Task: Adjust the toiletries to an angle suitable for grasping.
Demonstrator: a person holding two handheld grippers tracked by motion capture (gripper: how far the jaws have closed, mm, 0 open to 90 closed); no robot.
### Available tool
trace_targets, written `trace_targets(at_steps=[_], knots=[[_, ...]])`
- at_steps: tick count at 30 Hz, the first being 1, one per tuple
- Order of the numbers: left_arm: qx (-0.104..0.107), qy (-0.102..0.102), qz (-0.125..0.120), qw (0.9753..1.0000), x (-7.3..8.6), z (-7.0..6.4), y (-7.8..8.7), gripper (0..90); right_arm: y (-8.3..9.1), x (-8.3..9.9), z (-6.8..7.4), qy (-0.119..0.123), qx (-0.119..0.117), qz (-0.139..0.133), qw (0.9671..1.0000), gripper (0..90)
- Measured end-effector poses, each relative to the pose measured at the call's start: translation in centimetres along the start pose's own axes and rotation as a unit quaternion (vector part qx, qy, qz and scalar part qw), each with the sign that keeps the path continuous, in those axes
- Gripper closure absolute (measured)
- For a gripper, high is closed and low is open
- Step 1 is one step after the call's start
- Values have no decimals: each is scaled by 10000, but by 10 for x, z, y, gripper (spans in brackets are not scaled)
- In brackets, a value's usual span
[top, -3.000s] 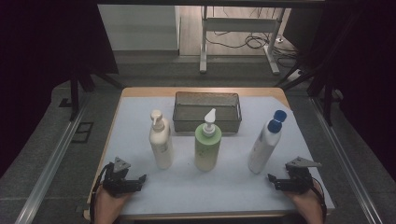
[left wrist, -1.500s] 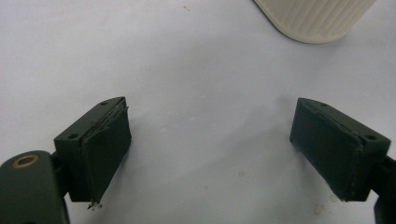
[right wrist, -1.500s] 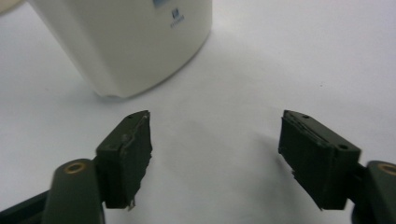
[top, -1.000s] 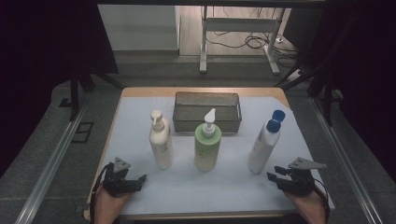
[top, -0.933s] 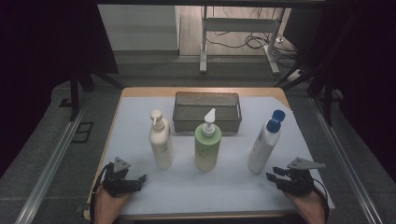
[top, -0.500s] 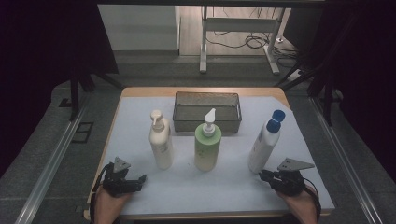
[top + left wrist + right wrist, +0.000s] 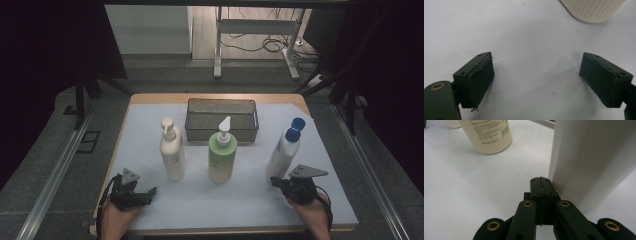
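Covering most of the bench (image 7: pixel 150 125) is a white sheet (image 7: pixel 240 200); a dark mesh basket (image 7: pixel 222 119) sits toward its far edge. Three bottles stand upright in front of it. The blue-capped bottle (image 7: pixel 283 152) is the one nearest the right edge, with its long axis vertical and slightly leaning. The right gripper (image 7: pixel 280 183) lies just before the base of this bottle, near the front edge, jaws pressed together and holding nothing; it must open first, I judge. The left gripper (image 7: pixel 145 192), jaws wide apart and empty, rests at the front left, close to the cream pump bottle (image 7: pixel 171 151).
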State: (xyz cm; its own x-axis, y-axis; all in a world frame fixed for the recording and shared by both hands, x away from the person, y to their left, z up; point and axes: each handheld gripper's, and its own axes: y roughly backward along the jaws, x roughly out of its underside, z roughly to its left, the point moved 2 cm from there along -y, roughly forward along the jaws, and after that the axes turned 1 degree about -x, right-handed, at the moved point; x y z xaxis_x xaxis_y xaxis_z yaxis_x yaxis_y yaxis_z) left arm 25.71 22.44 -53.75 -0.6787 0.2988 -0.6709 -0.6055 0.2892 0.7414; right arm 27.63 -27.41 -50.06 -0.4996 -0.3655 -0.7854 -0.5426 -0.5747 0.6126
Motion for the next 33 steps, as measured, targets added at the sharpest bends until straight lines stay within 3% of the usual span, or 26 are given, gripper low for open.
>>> trace_targets(at_steps=[13,33], knots=[[2,1,2,10000,0,0,0,121,-19,-7,8,-83,316,-119,9994,893],[2,0,3,10000,0,0,0,121,-12,-2,5,36,513,39,9987,893]])
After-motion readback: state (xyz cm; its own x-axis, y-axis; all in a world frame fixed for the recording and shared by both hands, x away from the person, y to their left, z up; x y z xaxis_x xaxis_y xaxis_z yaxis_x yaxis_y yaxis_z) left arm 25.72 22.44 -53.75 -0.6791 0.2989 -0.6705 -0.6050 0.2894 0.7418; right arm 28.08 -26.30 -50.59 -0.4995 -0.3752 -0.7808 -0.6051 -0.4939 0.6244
